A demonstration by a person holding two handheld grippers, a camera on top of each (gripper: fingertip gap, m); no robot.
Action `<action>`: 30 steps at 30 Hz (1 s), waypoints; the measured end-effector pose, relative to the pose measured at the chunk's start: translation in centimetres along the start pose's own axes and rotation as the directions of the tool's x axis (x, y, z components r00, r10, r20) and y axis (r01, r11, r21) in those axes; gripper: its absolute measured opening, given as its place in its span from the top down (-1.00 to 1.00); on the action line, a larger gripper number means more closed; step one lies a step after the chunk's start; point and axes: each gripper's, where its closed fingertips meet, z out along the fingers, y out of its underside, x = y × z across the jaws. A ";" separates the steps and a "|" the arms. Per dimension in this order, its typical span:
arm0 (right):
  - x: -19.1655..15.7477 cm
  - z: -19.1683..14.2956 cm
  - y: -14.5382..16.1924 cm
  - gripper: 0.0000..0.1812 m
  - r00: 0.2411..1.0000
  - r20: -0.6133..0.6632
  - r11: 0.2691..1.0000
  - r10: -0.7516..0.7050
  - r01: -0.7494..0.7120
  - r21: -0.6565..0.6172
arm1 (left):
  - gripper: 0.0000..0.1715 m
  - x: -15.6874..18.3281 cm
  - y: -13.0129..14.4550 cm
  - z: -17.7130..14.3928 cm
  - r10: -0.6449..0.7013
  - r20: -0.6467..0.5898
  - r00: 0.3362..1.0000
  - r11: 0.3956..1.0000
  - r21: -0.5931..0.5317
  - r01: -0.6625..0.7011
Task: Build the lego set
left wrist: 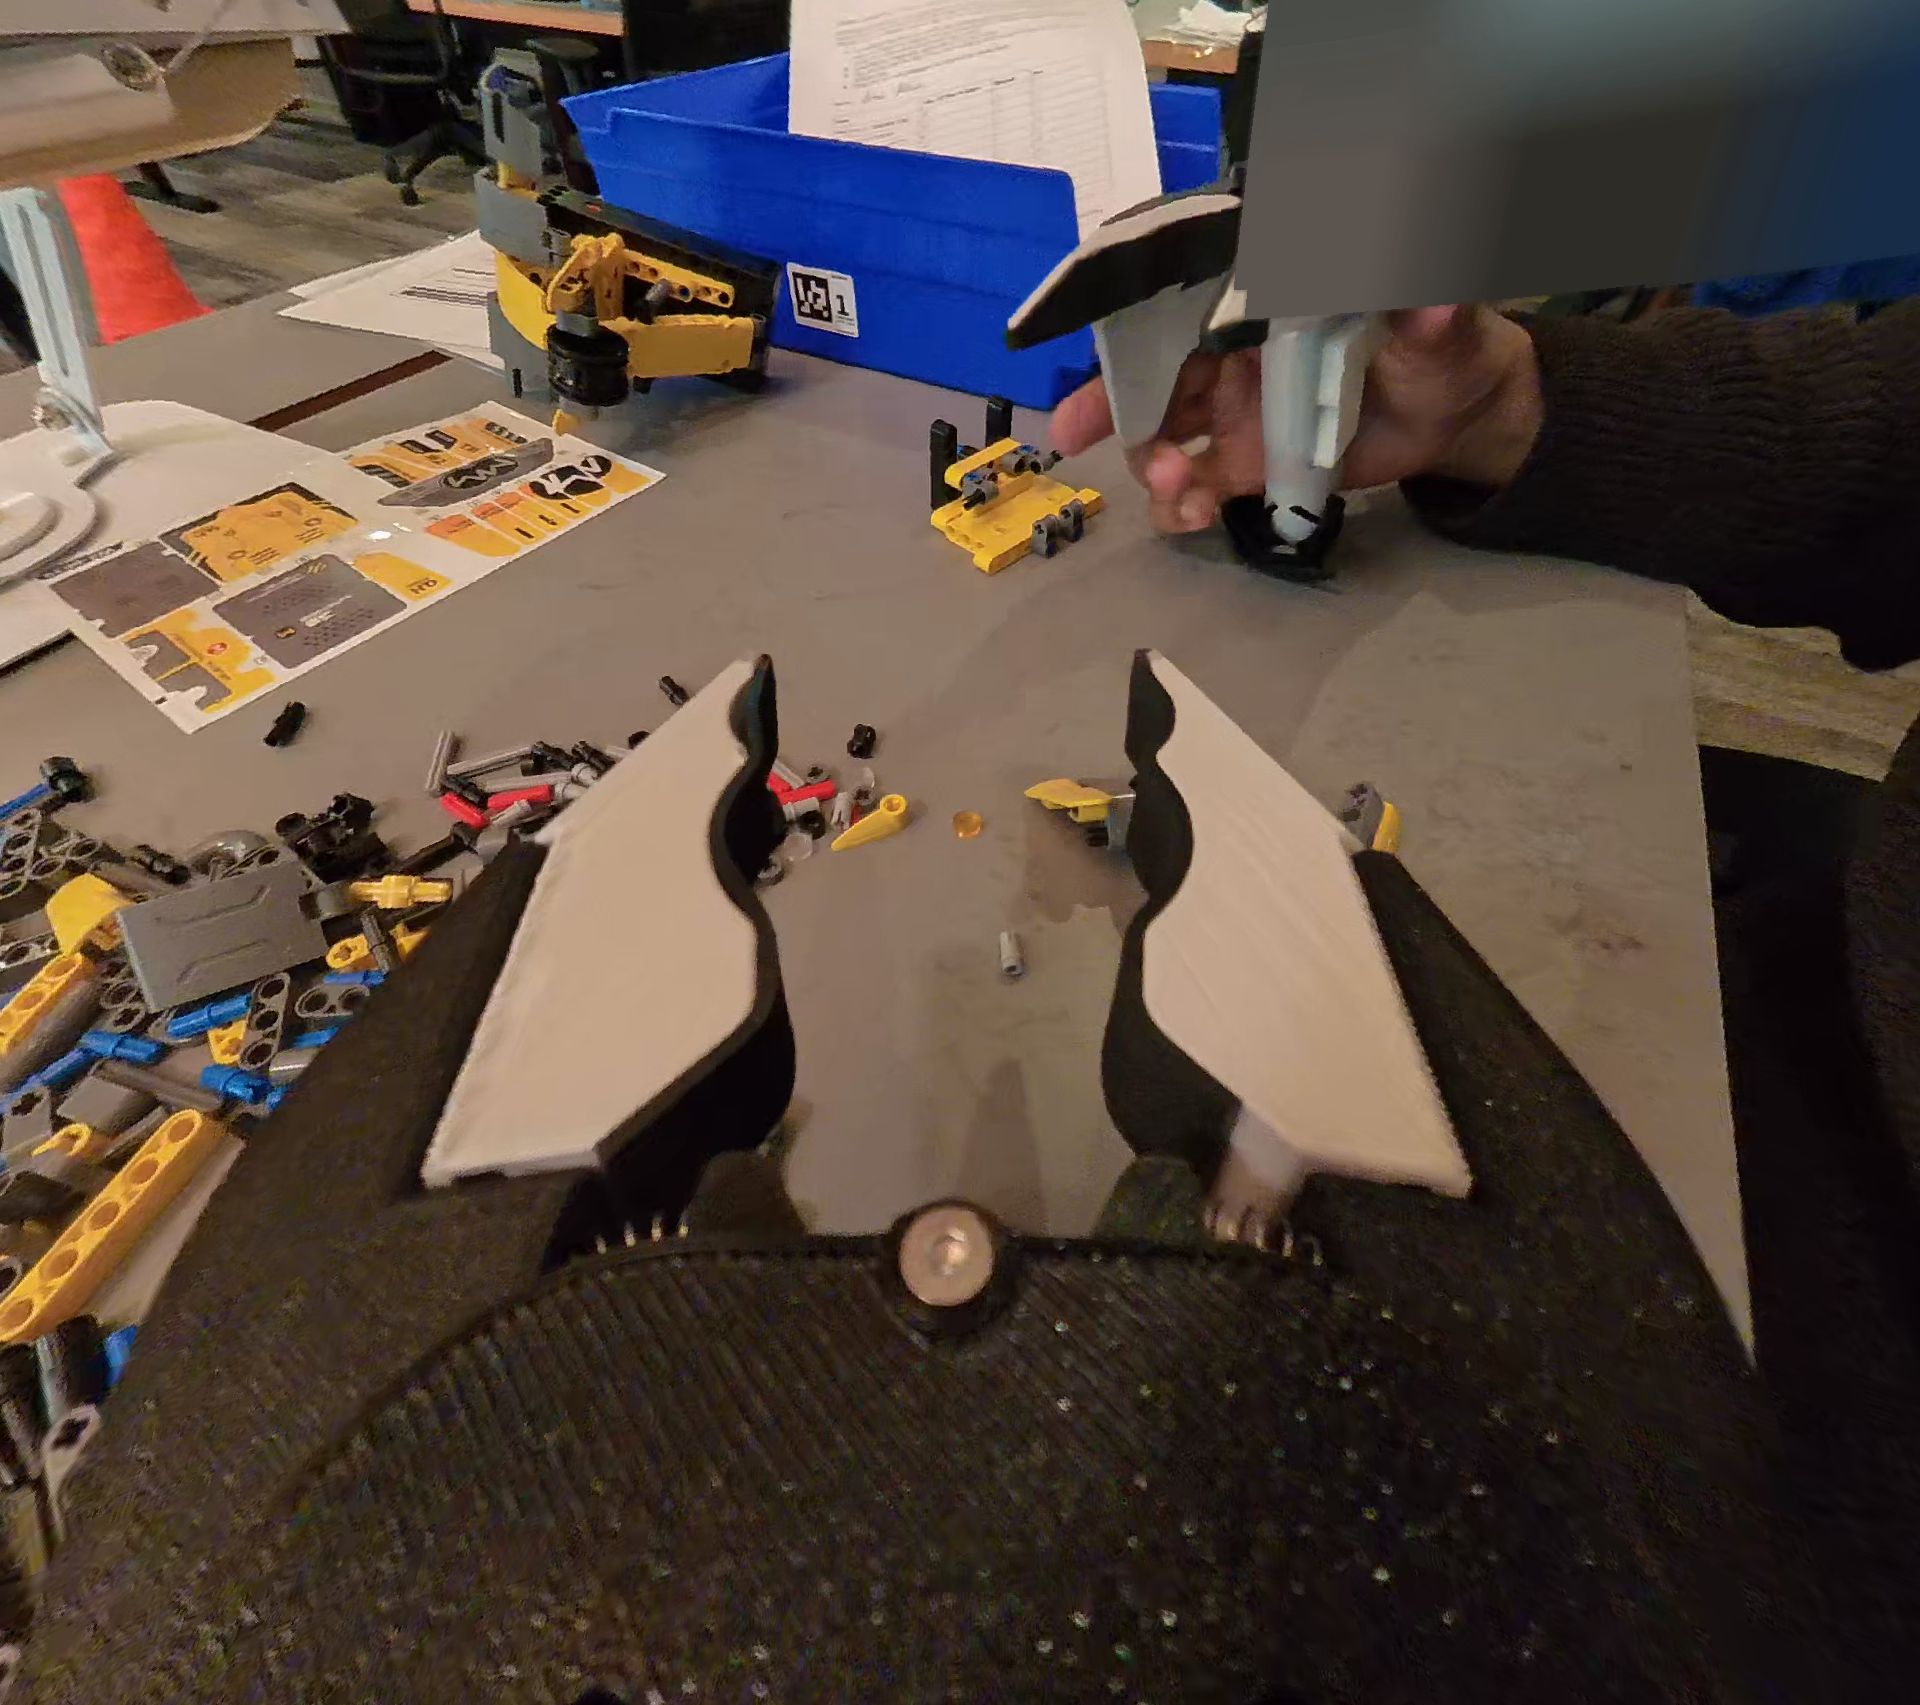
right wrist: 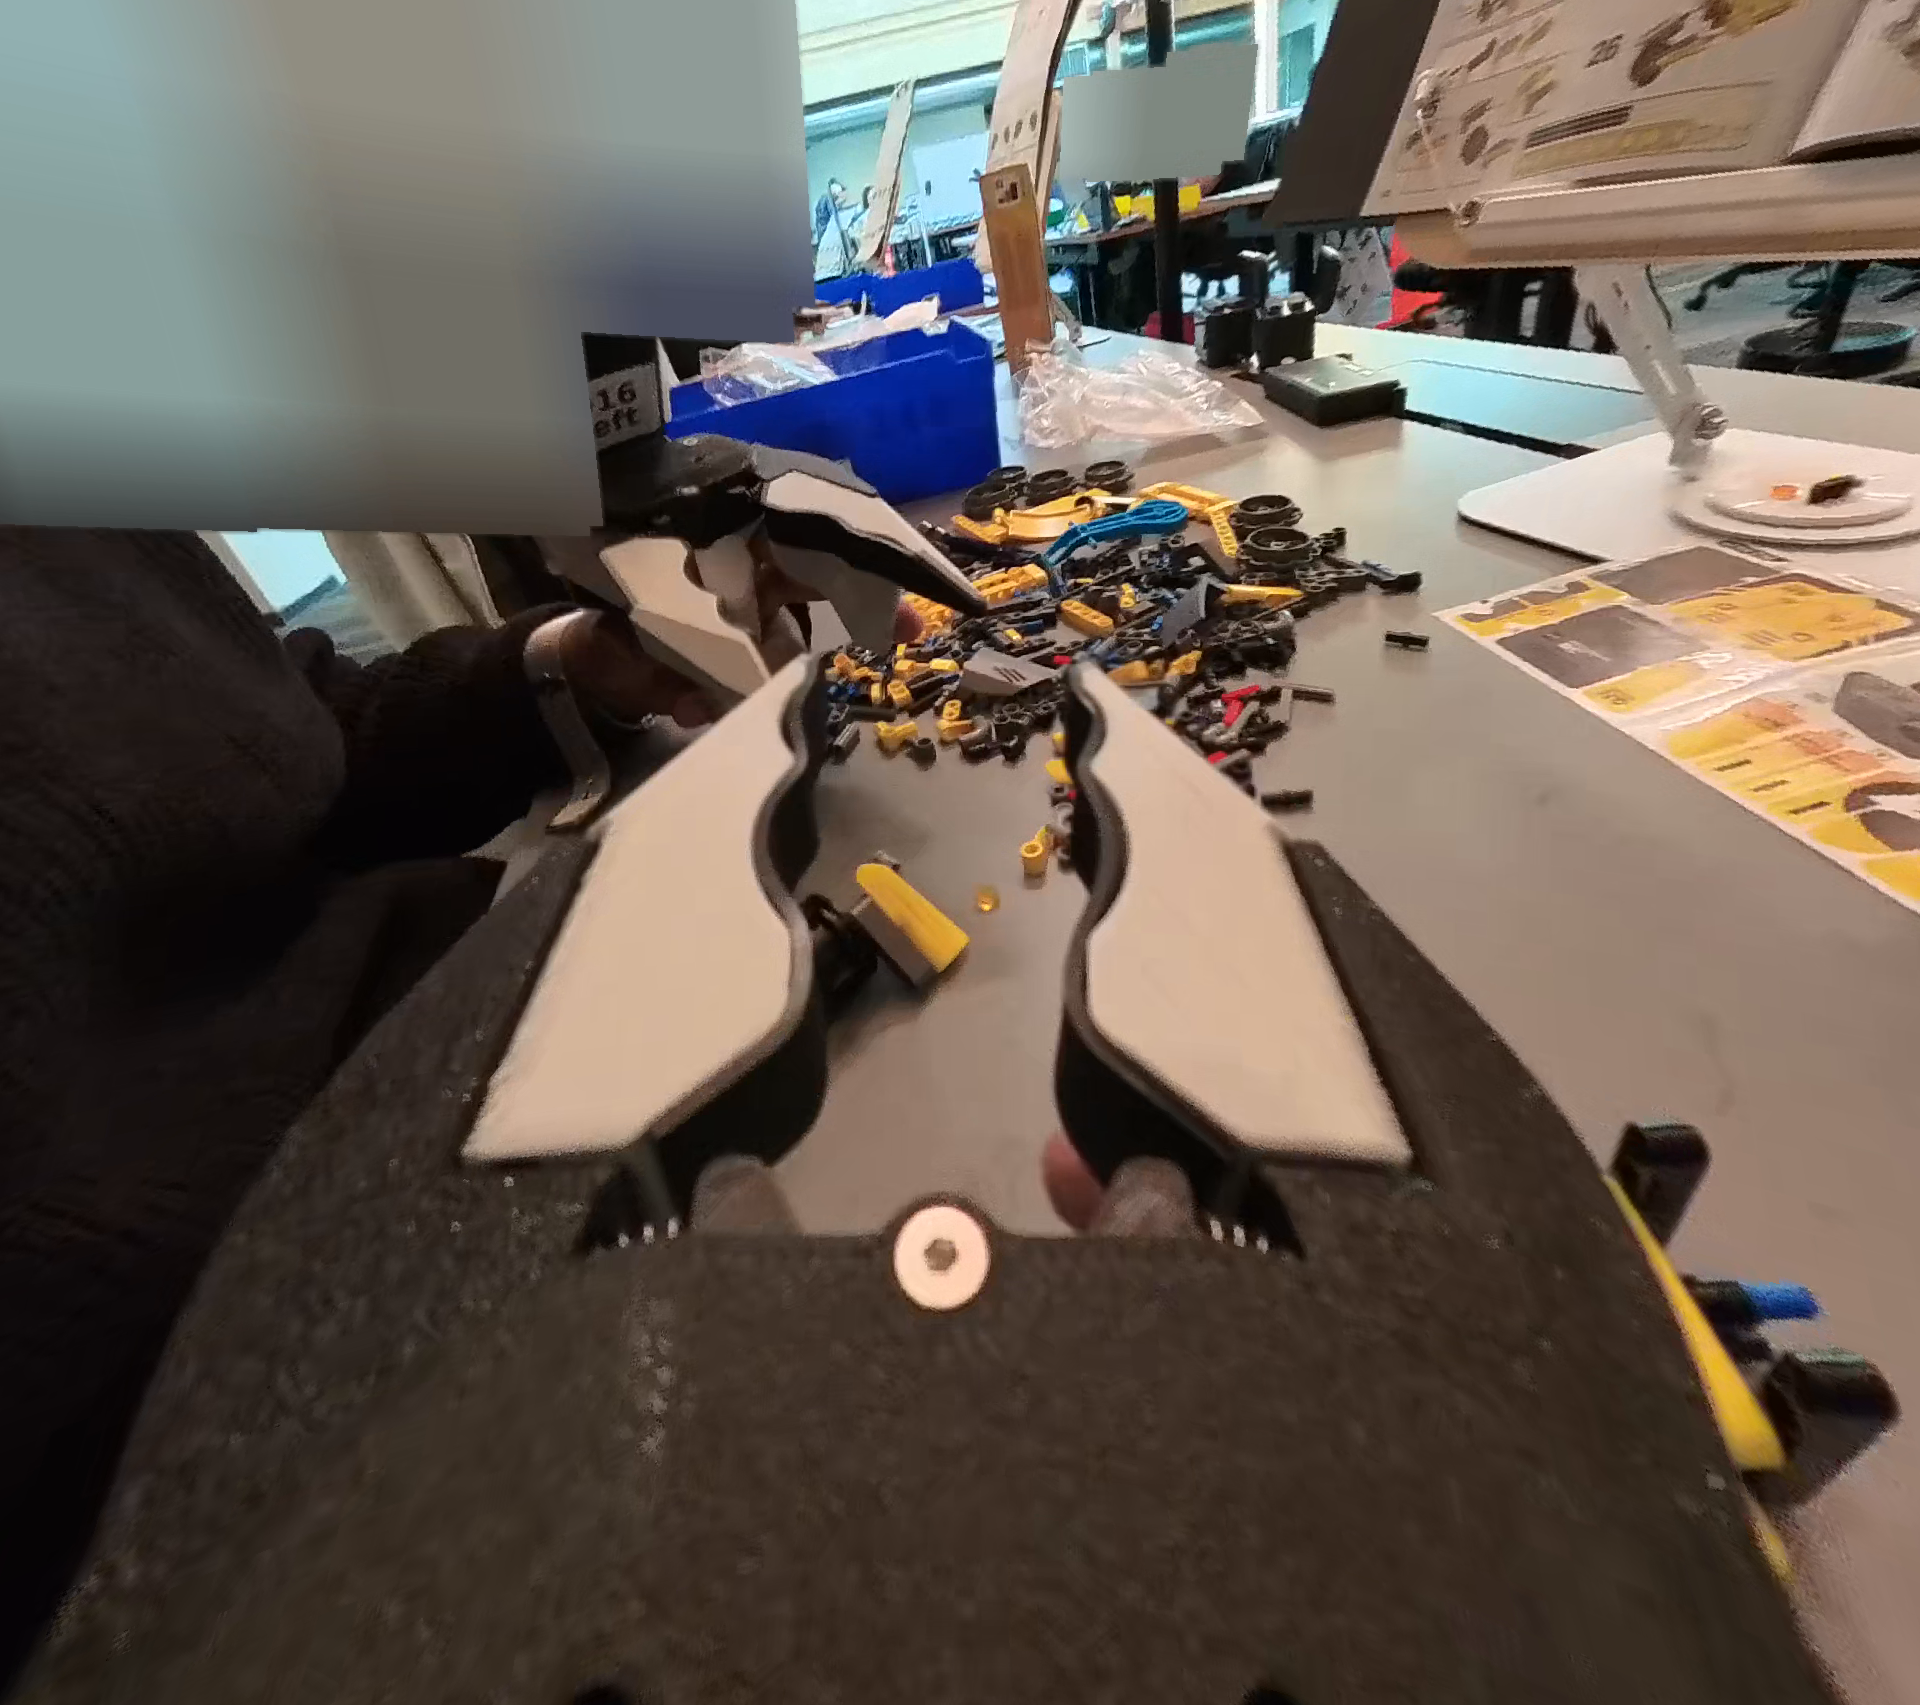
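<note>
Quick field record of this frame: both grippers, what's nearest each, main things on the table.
left gripper: open, empty, above the grey table
nearest left: small yellow-grey piece, orange stud
right gripper: open, empty
nearest right: the same yellow-grey piece, by its left finger
loose parts pile: ahead of right gripper
yellow subassembly: apart, near blue bin
sticker sheet: flat, far side of pile

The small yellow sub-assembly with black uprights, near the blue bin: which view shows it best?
The left wrist view: the yellow sub-assembly sits whole and unobstructed on the grey table, before the blue bin. The right wrist view does not clearly show it.
</note>
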 end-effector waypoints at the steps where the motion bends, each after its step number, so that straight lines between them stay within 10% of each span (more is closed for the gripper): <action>1: -0.1 0.1 0.1 0.56 1.000 -0.003 1.000 -0.010 0.010 -0.010 | 0.23 0.0 0.0 0.0 0.011 0.008 1.000 1.000 -0.004 -0.011; 9: 0.0 0.2 0.6 0.70 0.995 -0.053 0.996 -0.081 0.079 -0.050 | 0.26 0.0 0.2 0.1 0.001 0.005 1.000 1.000 -0.009 -0.001; 30: -6.7 -0.1 7.2 0.50 0.945 0.300 0.885 -0.133 0.249 -0.393 | 0.25 -0.3 0.1 0.0 -0.046 -0.009 0.999 0.999 -0.004 0.046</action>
